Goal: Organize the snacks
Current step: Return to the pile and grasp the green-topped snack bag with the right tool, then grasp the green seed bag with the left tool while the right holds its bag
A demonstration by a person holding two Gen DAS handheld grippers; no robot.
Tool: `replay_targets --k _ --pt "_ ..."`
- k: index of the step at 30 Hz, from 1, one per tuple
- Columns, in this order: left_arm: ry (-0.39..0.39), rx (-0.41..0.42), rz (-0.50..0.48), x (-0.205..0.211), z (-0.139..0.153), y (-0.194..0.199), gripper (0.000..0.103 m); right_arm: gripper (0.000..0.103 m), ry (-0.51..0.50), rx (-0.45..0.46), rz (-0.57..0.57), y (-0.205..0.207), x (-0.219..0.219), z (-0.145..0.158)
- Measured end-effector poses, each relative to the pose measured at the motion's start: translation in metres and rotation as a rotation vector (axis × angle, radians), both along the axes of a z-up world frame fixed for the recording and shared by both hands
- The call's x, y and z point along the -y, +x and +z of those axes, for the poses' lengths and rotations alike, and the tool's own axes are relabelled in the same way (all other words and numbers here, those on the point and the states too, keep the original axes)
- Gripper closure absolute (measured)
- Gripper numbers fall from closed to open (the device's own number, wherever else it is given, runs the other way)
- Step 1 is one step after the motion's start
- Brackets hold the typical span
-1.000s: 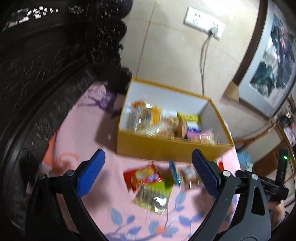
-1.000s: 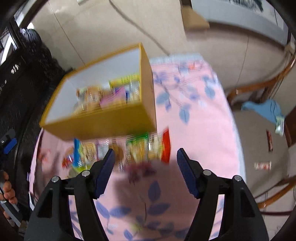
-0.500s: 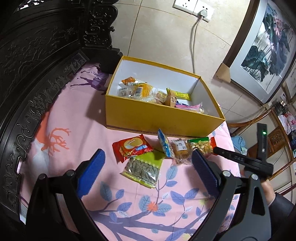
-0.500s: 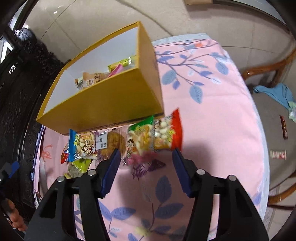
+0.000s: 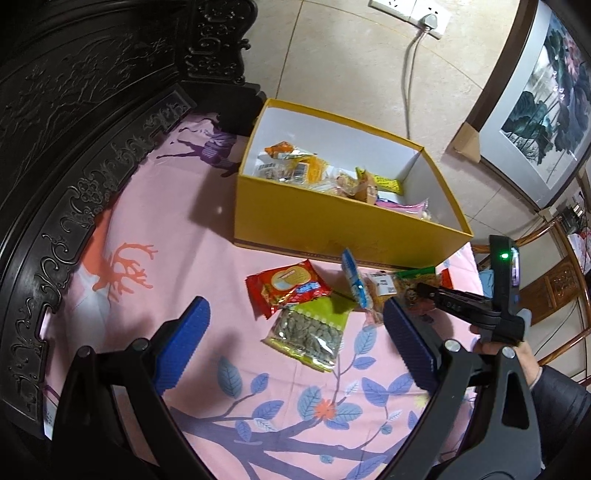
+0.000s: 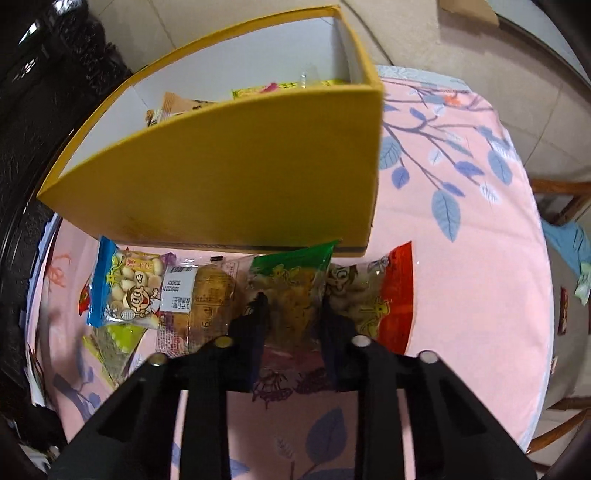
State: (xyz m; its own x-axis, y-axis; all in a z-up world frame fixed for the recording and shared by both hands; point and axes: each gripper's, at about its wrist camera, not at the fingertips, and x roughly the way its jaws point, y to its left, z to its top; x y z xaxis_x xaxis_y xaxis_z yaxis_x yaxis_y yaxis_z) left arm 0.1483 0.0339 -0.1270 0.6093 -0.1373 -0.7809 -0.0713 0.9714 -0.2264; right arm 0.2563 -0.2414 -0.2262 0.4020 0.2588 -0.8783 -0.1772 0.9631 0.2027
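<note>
On the pink tablecloth (image 5: 155,206), printed with blue leaves and an orange deer, crinkly plastic snack packets lie in a row in front of a yellow cardboard box (image 6: 236,177). The right gripper (image 6: 291,306) is closing its dark fingers on a glossy green-topped packet (image 6: 291,280), pinching its middle; a red-ended packet (image 6: 384,295) lies just beside it, a clear-wrapped bun (image 6: 207,295) and a blue packet of round biscuits (image 6: 125,284) on the other side. The left gripper (image 5: 295,339) hovers with its ribbed blue pads (image 5: 184,343) spread wide above a clear bag of green seeds (image 5: 310,332) and a red biscuit packet (image 5: 284,284). The box has white inner walls and holds more wrappers. Dark carved wooden furniture (image 5: 92,110) edges the table; a beige tiled wall (image 5: 351,74) carries a white socket (image 5: 410,11) and a framed painting (image 5: 546,96).
</note>
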Motion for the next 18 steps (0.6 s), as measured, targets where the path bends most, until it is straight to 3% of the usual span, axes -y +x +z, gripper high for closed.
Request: replay_targets --k 6,11,18 --pt "0.07 -0.016 -0.013 -0.002 -0.015 0.001 0.007 0.089 0.075 0.039 -0.045 -0.02 0.012 0.029" --pt "0.108 -0.072 -0.105 0.018 -0.045 0.003 0.007 0.089 0.148 0.079 -0.059 -0.052 0.022 0.057" --pt "0.121 -0.135 -0.2 0.042 -0.094 0.028 0.007 0.089 0.279 0.041 -0.1 -0.076 0.026 0.074"
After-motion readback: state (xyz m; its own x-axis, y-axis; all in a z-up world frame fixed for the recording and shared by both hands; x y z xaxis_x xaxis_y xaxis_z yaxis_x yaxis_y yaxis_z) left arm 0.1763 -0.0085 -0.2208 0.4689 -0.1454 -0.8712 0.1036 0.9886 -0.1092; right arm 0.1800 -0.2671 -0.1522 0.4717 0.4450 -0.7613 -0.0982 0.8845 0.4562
